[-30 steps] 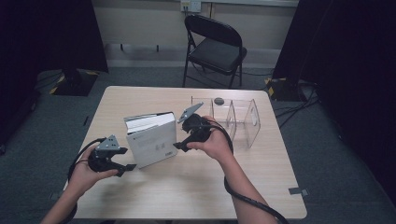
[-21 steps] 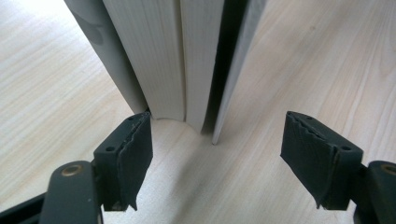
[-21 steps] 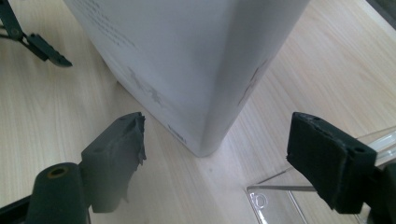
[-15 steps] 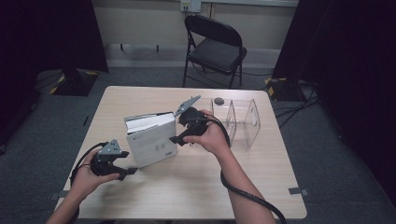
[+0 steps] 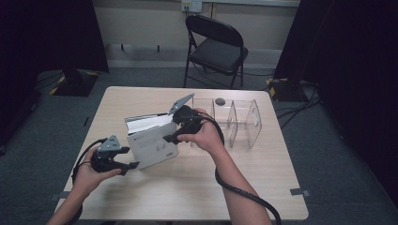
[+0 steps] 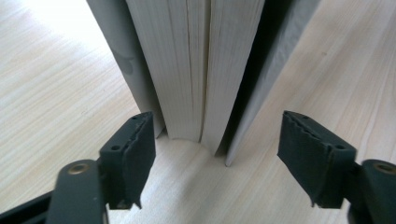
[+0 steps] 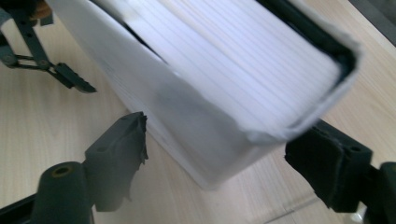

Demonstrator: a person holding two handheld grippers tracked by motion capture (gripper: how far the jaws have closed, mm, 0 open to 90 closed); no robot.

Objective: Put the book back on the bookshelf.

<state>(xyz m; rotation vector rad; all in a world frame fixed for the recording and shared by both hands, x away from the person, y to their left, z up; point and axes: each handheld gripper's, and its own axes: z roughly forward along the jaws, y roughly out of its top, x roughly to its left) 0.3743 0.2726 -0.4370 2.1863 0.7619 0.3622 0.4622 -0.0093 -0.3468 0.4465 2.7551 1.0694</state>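
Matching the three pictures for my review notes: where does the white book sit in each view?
High view: the white book stands on edge left of centre on the wooden table, between the left gripper and the right gripper.
Left gripper view: its page edges rise at top centre, just beyond the open jaws.
Right gripper view: its corner lies across the middle, between the open jaws.
Shared landmark: the table's pale wood grain.
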